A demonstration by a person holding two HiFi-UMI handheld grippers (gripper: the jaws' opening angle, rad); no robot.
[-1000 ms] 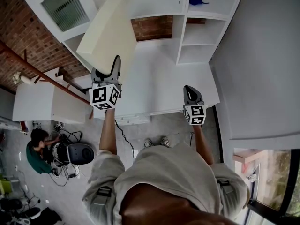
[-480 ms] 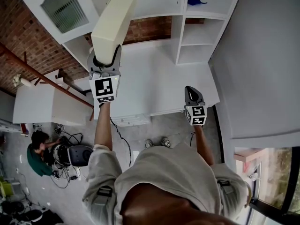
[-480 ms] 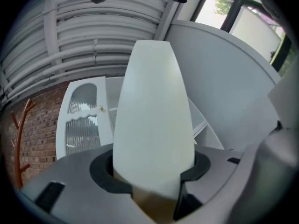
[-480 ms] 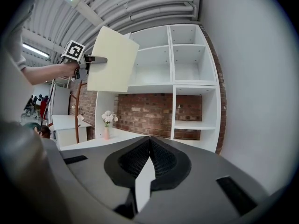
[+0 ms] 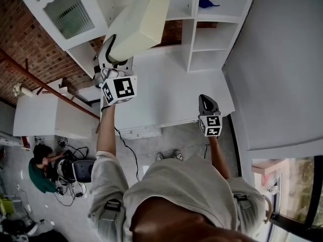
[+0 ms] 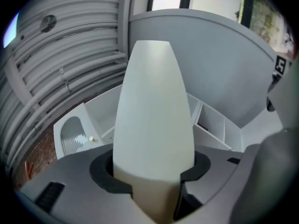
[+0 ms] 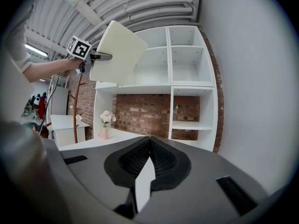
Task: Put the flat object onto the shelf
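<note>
head view: left gripper [image 5: 115,54] raised high, arm stretched up, jaws pinching the near end of a pale cream board [image 5: 141,19]. board is flat and thick, tilted, up in the air in front of the upper left part of the white shelf unit [image 5: 212,19], not lying on any shelf. can't tell if its far edge has reached an opening.

left gripper view: both dark pads pressed on the board's two faces [image 6: 154,111], and the board runs straight away from the camera, filling the middle.

right gripper [image 5: 205,99] lower, over the white counter [image 5: 166,84], well apart from the board. right gripper view: its jaws are pressed together at the tips with nothing between them, pointing at the shelf unit [image 7: 170,85]. same view shows the board [image 7: 117,52] held up at upper left, overlapping the top left compartment.

small blue item [image 5: 206,1] sits in an upper compartment. vase [image 7: 104,125] with flowers stands on the counter at left, brick wall [image 7: 149,108] behind it. a person [image 5: 40,168] crouches on the floor at lower left.
</note>
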